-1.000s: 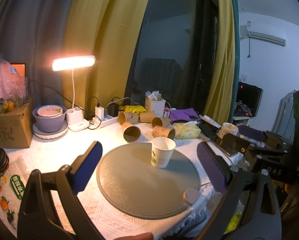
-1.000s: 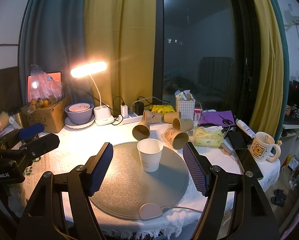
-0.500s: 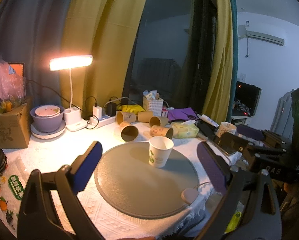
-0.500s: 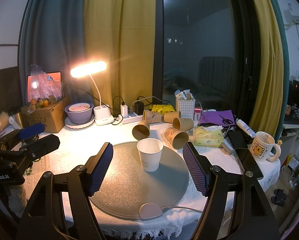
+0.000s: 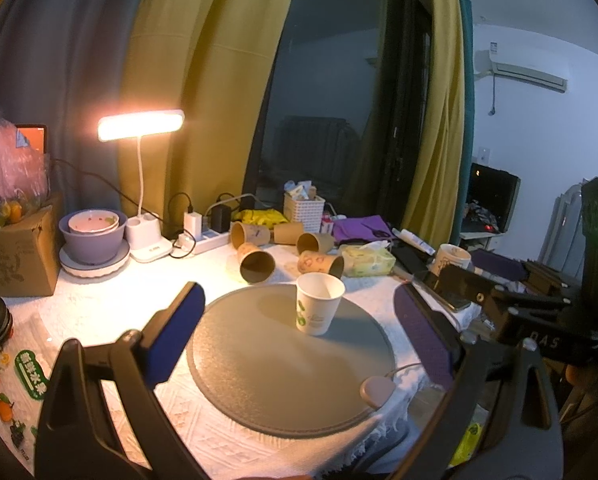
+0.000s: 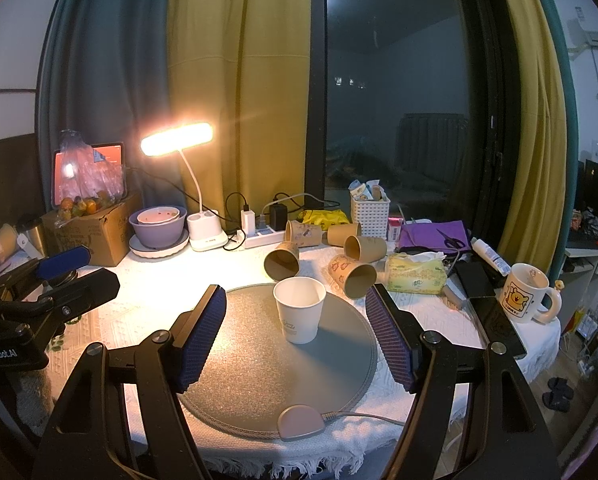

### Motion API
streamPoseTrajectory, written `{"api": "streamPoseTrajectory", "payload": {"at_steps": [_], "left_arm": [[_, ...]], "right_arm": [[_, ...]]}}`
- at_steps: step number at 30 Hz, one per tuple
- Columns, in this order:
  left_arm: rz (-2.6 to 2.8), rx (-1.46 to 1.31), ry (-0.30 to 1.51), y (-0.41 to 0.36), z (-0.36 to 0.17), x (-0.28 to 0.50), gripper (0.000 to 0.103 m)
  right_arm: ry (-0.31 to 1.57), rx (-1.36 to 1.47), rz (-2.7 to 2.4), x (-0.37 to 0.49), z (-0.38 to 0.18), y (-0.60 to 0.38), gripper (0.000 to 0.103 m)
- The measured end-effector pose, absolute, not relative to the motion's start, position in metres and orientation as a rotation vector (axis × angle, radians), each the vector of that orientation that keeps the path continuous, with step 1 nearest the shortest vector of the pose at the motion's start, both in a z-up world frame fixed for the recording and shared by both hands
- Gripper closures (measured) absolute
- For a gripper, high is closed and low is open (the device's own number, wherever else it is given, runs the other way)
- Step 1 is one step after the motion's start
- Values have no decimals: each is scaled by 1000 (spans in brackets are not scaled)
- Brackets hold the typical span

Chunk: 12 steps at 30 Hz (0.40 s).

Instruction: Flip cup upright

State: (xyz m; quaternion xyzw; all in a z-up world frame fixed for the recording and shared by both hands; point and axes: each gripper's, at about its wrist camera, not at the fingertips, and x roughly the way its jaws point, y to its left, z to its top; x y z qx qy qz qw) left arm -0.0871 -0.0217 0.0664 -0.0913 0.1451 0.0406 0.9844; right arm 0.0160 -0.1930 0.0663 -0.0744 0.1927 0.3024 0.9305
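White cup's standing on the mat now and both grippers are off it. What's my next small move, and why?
Probably none on the white cup: it stands upright, mouth up, on the round mat, with the right gripper and left gripper open and apart from it. I'd just back both away.

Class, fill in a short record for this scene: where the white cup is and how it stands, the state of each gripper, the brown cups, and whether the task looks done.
white cup: upright, mouth up, on the round mat
left gripper: open, empty, short of the cup
right gripper: open, empty, short of the cup
brown cups: lying on their sides behind the mat
task: appears done
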Motion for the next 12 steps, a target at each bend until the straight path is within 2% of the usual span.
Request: {"api": "streamPoseTrajectory", "payload": {"at_steps": [12], "left_arm": [[62,-181,275,-28,65,-88,7]], "right_arm": [[399,-153,621,15,63,-194,28]]}}
